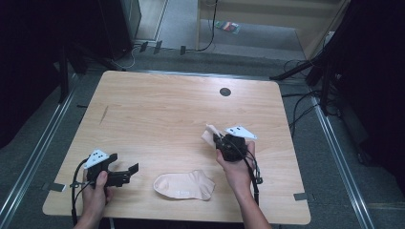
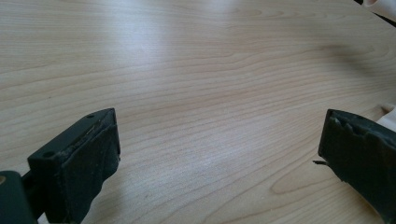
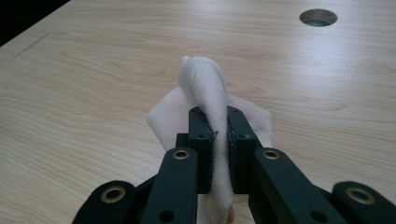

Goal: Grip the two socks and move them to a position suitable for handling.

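Pale wood table [image 1: 157, 109]. Right gripper [image 3: 219, 135] pinches a bunched sock [image 3: 205, 84], centre frame; limp, light, best gripped at a fold. Left gripper [image 2: 219, 154] wide, empty.

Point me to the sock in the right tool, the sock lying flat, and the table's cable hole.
held sock [image 3: 205, 84], right gripper view, bunched top above the jaws
flat sock [image 1: 184, 185], high view, middle of the foot
cable hole [image 1: 225, 91], high view, its dark centre
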